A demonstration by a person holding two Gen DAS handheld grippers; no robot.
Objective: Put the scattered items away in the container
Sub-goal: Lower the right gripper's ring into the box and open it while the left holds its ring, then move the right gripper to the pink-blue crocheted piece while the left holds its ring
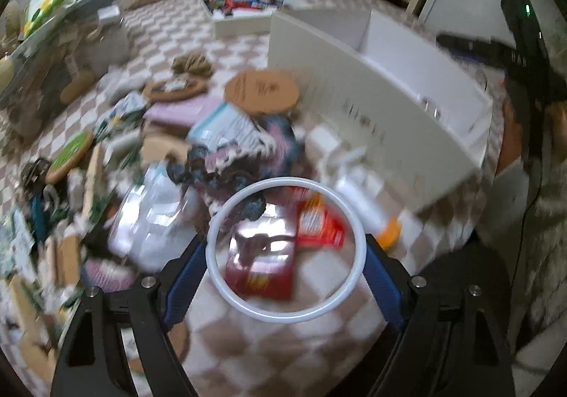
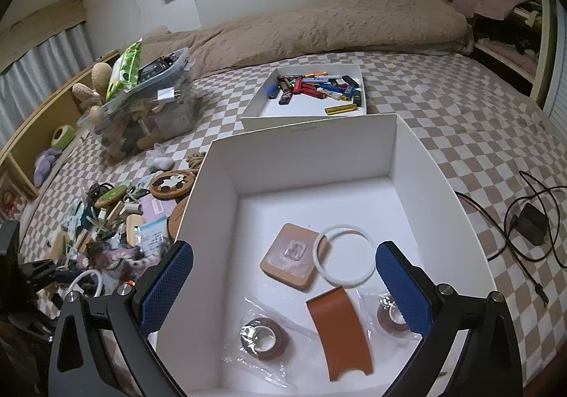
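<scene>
Few bits in box (image 2: pixel 319 163) already, big pile (image 1: pixel 149 163) at my 10 o'clock left. Left claw (image 1: pixel 285 257) clamping white ring (image 1: pixel 226 213); right claw (image 2: pixel 283 276) wide open, empty.

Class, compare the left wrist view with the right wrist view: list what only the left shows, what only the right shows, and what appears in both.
Only the left wrist view: the left gripper shut on a white ring, over red packets and a white bottle.

Only the right wrist view: the white box's floor holding a second white ring, a tan pad, a brown leather strip and tape rolls; the right gripper open.

Both: the white box, the tray of lighters.
</scene>
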